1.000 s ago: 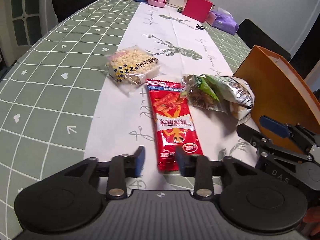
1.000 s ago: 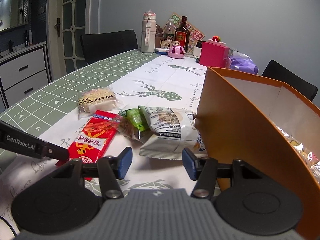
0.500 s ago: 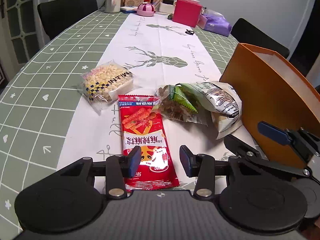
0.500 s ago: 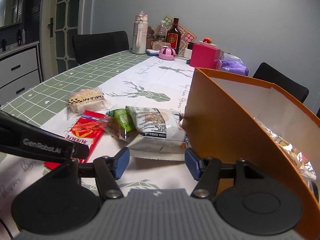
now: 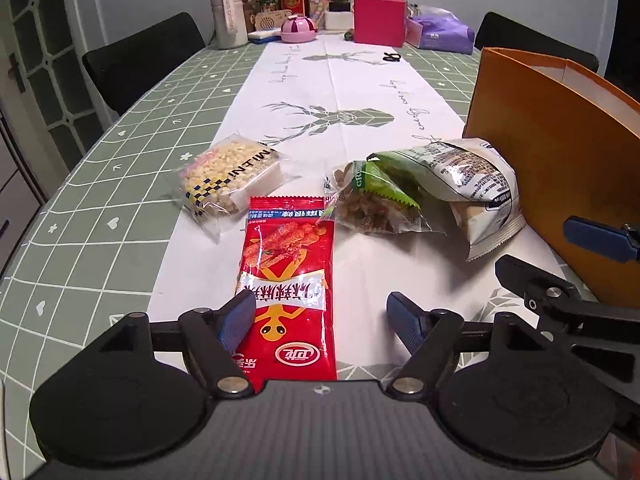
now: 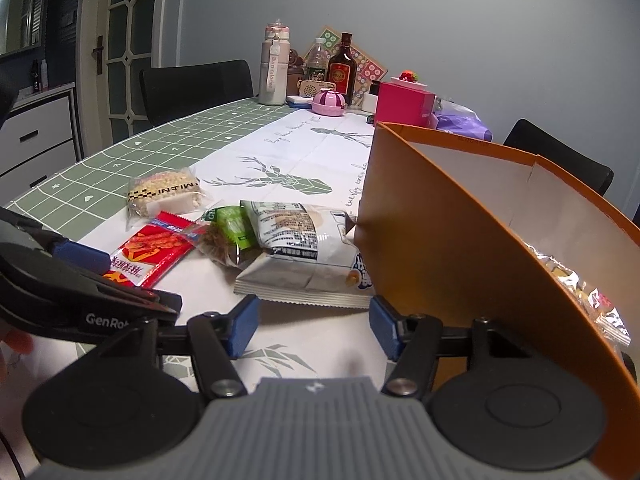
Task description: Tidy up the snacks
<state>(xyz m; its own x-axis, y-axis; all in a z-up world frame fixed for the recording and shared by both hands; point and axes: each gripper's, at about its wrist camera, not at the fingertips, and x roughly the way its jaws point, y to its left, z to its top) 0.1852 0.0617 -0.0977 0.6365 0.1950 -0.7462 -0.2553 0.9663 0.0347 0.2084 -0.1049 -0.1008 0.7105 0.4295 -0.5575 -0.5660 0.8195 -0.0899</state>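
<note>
Left gripper (image 5: 320, 318) fingers apart over long red foil snack packet (image 5: 286, 280); right gripper (image 6: 313, 326) fingers apart; clear "MILENI" puffed-grain packet (image 5: 228, 176); white "Burn calories" bottle (image 6: 273, 68)

Left wrist view: low over table (image 5: 100, 216), facing down its length toward far wall, close behind red snack packet (image 5: 286, 292). Right wrist view: lower still, same heading, set further right, orange box (image 6: 460, 248) close alongside. Shared: red snack packet, white snack bag (image 6: 300, 240), orange box, far-end clutter.
</note>
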